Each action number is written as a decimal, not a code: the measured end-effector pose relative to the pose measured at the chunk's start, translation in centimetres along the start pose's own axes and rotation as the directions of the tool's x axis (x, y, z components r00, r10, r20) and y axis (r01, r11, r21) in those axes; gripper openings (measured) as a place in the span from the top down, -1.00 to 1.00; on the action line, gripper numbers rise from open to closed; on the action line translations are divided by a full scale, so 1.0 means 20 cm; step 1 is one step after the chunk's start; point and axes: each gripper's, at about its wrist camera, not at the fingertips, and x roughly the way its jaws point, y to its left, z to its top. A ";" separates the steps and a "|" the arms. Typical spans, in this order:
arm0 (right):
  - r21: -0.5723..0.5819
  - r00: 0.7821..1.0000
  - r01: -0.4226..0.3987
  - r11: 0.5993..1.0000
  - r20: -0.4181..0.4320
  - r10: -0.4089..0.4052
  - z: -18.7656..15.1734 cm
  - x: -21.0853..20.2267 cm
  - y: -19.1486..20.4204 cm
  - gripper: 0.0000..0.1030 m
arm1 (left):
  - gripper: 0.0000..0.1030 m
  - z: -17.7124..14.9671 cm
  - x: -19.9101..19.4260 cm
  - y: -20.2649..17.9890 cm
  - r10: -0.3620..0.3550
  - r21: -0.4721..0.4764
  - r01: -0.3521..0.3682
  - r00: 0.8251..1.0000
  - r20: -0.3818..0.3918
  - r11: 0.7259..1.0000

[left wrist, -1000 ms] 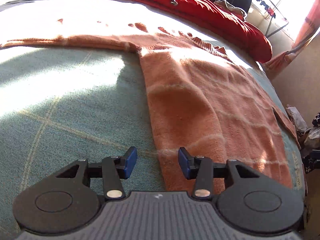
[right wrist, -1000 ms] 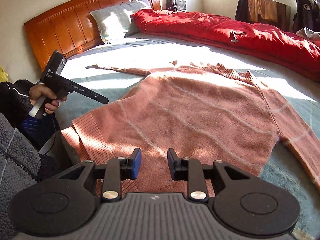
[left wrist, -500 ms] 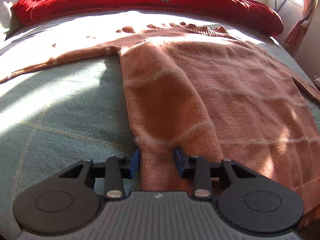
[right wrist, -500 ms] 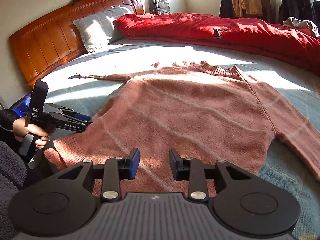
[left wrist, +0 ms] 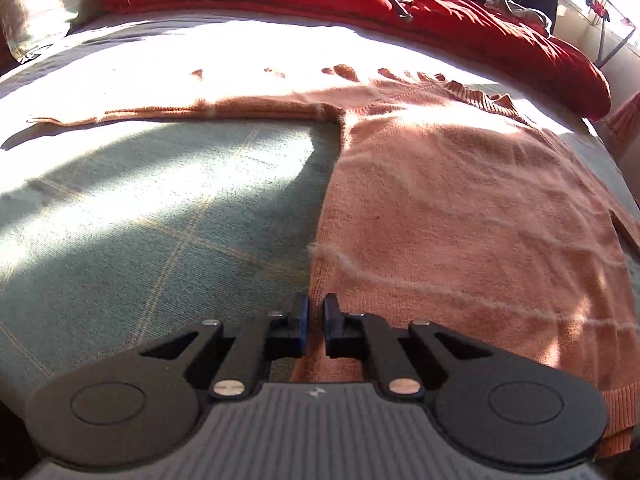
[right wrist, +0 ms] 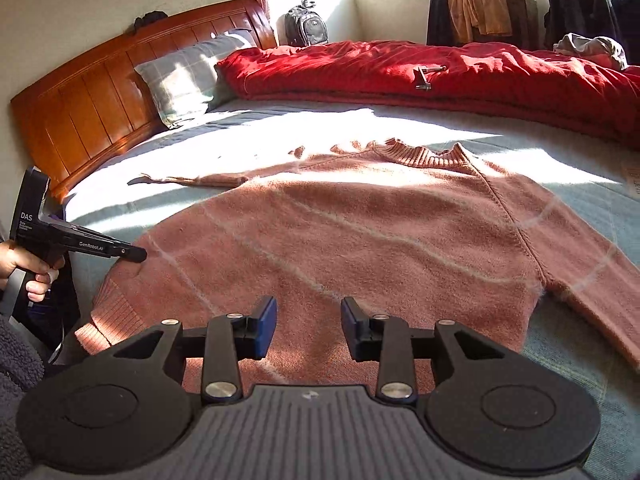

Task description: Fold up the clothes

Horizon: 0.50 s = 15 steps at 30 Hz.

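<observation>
At the sweater's (left wrist: 460, 216) near left edge, knit is pinched by the left hand-held gripper (left wrist: 316, 312); the right hand-held gripper (right wrist: 308, 322) is held spread above the hem.

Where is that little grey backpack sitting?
In the right wrist view, the backpack stands at the top centre, in the far corner by the wall, just right of the wooden headboard and behind the red quilt.

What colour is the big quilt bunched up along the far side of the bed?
Bright red quilt, clearest in the right wrist view.
</observation>
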 end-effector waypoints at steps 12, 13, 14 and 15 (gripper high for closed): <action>0.119 0.998 0.050 0.992 0.038 -0.054 -0.01 -0.01 -0.10 0.09 | 0.08 0.42 0.07 0.07 -0.274 -0.032 0.286 0.940 0.202 0.958; 0.130 0.997 0.053 0.990 0.045 -0.059 -0.01 -0.01 -0.11 0.09 | 0.09 0.48 0.14 0.08 -0.278 -0.050 0.294 0.939 0.204 0.955; 0.141 0.997 0.055 0.988 0.052 -0.063 -0.01 -0.01 -0.11 0.09 | 0.09 0.53 0.21 0.08 -0.282 -0.069 0.300 0.938 0.200 0.951; 0.153 0.996 0.058 0.986 0.058 -0.067 -0.01 -0.02 -0.11 0.09 | 0.10 0.57 0.28 0.09 -0.285 -0.088 0.305 0.940 0.187 0.948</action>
